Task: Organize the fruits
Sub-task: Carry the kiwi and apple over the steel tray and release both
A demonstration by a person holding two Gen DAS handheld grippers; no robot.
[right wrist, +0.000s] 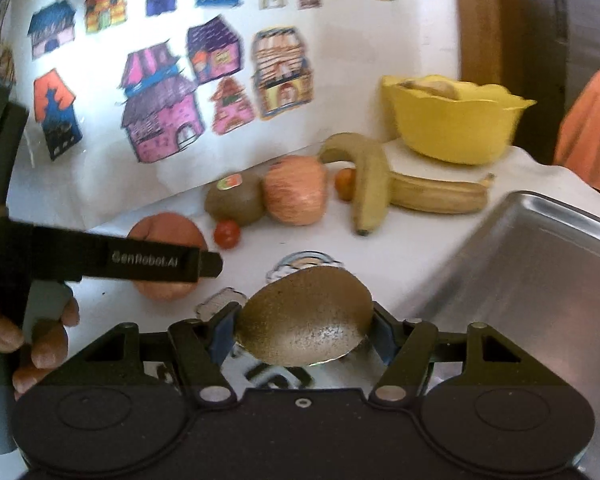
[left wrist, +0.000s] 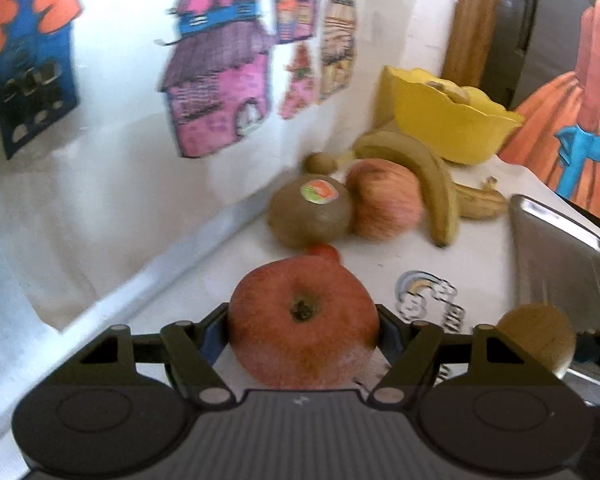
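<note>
My left gripper (left wrist: 303, 330) is shut on a red apple (left wrist: 303, 326), just above the white table. My right gripper (right wrist: 304, 326) is shut on a brown kiwi (right wrist: 306, 318), held beside the steel tray (right wrist: 532, 280). That kiwi shows in the left wrist view (left wrist: 538, 336) at the tray's edge (left wrist: 560, 264). Farther back lie a stickered kiwi (left wrist: 310, 212), a paler apple (left wrist: 384, 204), two bananas (left wrist: 428, 176) and a small tomato (right wrist: 227, 234). The left gripper's finger (right wrist: 140, 262) crosses the red apple (right wrist: 166, 236) in the right wrist view.
A yellow bowl (right wrist: 456, 120) holding something pale stands at the back right. A small kiwi (left wrist: 320, 162) lies by the wall. The wall with paper house drawings (right wrist: 160, 120) runs along the left. A small orange fruit (right wrist: 346, 184) sits behind the bananas.
</note>
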